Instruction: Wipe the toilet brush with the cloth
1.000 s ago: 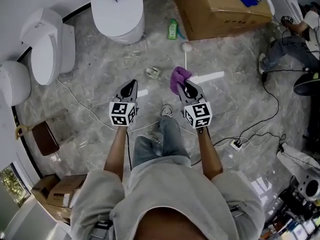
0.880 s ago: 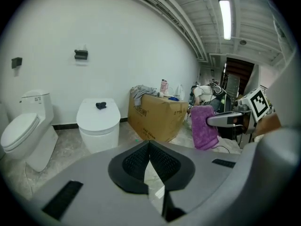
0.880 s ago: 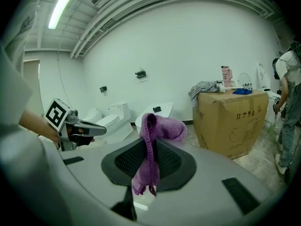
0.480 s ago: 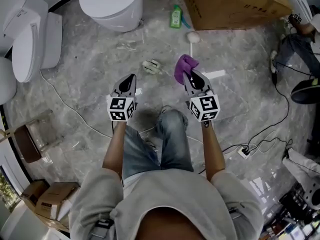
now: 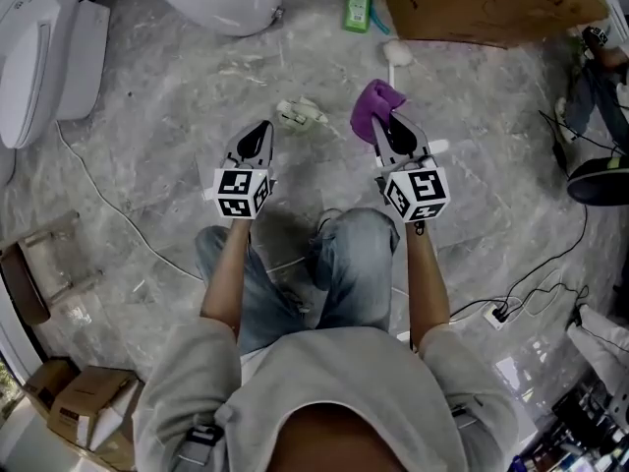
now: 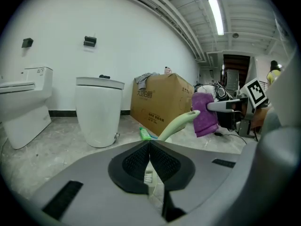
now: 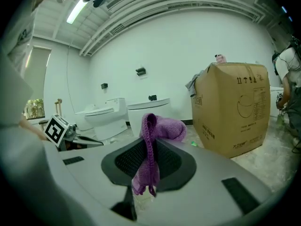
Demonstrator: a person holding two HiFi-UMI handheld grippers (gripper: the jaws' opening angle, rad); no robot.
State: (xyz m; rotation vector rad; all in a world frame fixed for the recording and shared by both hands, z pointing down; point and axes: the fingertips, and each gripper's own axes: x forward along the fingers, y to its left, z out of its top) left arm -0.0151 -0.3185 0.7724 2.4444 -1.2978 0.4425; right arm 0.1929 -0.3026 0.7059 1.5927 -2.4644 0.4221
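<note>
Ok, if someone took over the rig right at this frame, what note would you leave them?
Left gripper: shut on the pale green curved-handled toilet brush. Its white bristles show between the jaws, and its handle sticks out forward and to the right.
Right gripper: shut on the purple fluffy cloth, which bunches above the jaws.
Position: both are held side by side above the grey marble floor. In the head view, cloth and brush are apart.
Done: brush and cloth are both in grip.
Left: bring the cloth onto the brush and wipe it.
</note>
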